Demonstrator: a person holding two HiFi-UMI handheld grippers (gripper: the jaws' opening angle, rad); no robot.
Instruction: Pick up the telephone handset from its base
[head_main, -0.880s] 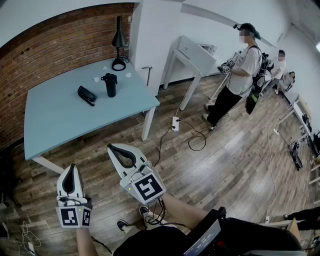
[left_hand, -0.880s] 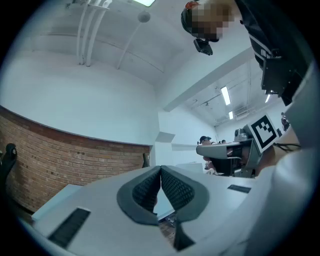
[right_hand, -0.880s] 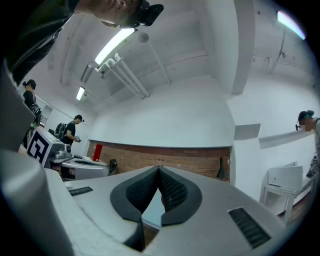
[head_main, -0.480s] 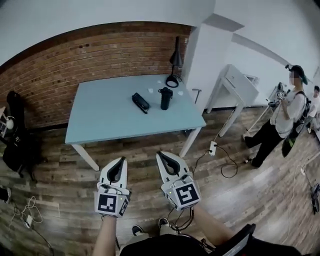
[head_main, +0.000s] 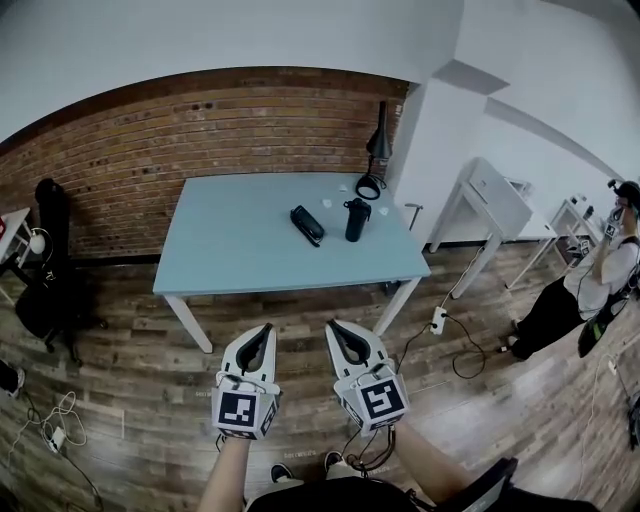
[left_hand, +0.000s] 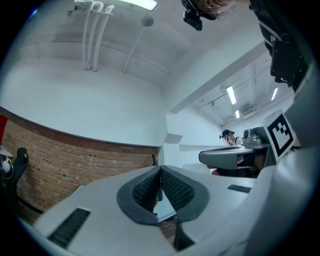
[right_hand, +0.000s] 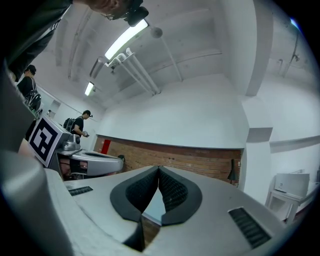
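A black telephone handset (head_main: 307, 224) lies on its base on the pale blue table (head_main: 250, 260), toward the far right part of the top. Well short of the table, over the wooden floor, I hold both grippers side by side. My left gripper (head_main: 264, 332) and my right gripper (head_main: 336, 328) both point toward the table with their tips together, shut on nothing. In the left gripper view the left gripper's (left_hand: 160, 169) dark pads meet at the tips. My right gripper's (right_hand: 158, 170) pads meet the same way in the right gripper view.
A black bottle (head_main: 356, 219) stands right of the handset, with a black desk lamp (head_main: 376, 157) at the far corner by the brick wall. A white desk (head_main: 497, 205) and a standing person (head_main: 596, 286) are to the right. Cables (head_main: 447, 340) run over the floor.
The view has swung left, so the table now sits straight ahead and the person has slid to the right edge. Both grippers have drawn level, side by side, still shut.
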